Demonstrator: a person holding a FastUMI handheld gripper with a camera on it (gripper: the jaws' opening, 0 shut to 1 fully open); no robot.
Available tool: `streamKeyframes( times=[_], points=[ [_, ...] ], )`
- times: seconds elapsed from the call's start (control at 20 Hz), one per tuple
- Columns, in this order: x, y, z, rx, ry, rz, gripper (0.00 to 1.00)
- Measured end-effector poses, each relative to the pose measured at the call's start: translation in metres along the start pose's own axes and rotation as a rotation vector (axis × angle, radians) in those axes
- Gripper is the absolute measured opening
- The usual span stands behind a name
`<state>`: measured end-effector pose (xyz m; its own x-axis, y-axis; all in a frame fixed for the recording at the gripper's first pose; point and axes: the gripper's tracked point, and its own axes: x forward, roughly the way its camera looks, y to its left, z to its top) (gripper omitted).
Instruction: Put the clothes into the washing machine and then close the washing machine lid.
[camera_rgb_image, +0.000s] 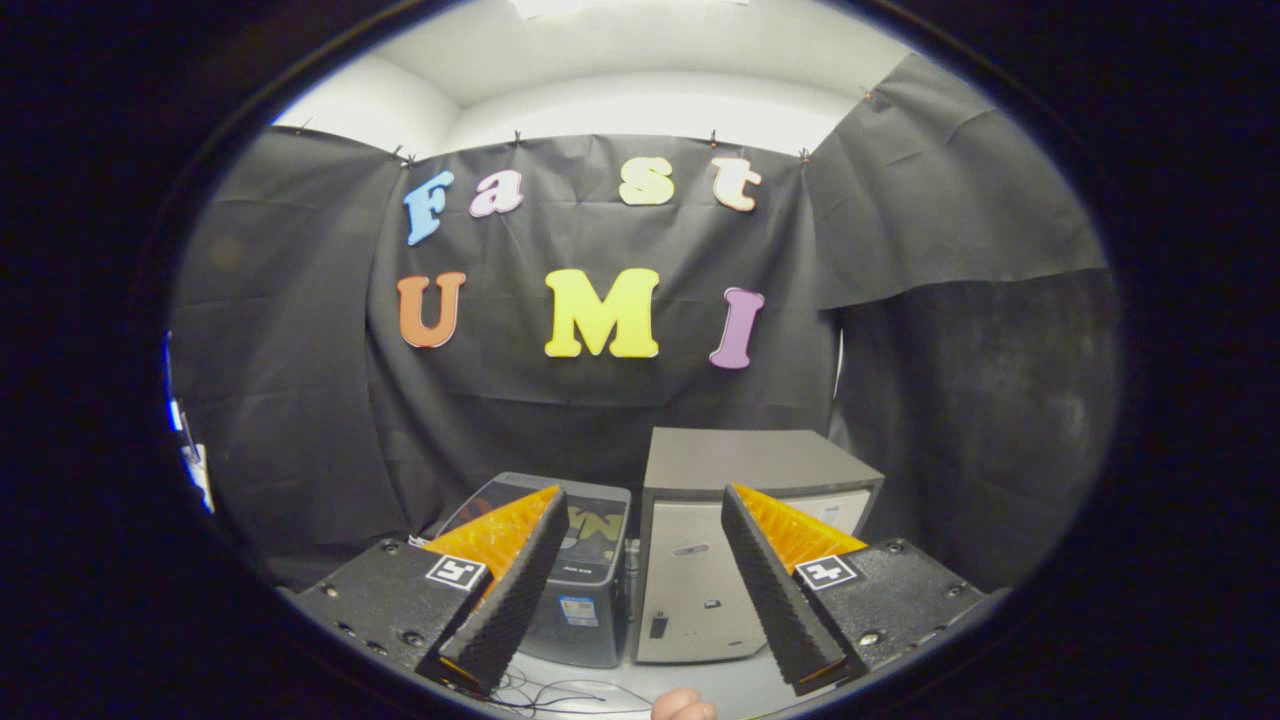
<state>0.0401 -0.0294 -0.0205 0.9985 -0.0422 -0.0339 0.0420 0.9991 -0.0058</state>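
My gripper (643, 500) is open, its two fingers spread wide with nothing between them. Beyond the left finger stands a small dark grey washing machine (585, 590) with a glossy dark lid (600, 520) lying flat on top; I cannot tell for sure whether the lid is fully down. No clothes can be made out from here. The machine sits on a pale surface against the booth's black cloth wall.
A taller light grey cabinet-like box (700, 570) stands right beside the washing machine, beyond the gap between the fingers. Thin cables (560, 690) lie on the pale surface in front. A person's fingertip (683, 705) shows low between the fingers.
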Motion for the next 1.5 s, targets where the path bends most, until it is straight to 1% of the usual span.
streamKeyframes(
  times=[0.1, 0.2, 0.35, 0.45, 0.75, 0.95, 1.5],
  points=[
    [-0.011, -0.011, 0.008, -0.009, -0.017, -0.002, 0.98],
    [-0.023, -0.027, 0.016, 0.008, -0.036, -0.007, 0.98],
    [-0.032, -0.04, 0.015, -0.006, -0.041, -0.007, 0.98],
    [-0.039, -0.043, 0.011, -0.013, -0.034, 0.012, 0.98],
    [-0.04, -0.056, 0.013, 0.009, -0.043, 0.044, 0.98],
    [-0.035, -0.068, 0.017, 0.017, -0.057, 0.036, 0.98],
    [-0.034, -0.064, 0.018, 0.009, -0.061, 0.049, 0.98]
  ],
)
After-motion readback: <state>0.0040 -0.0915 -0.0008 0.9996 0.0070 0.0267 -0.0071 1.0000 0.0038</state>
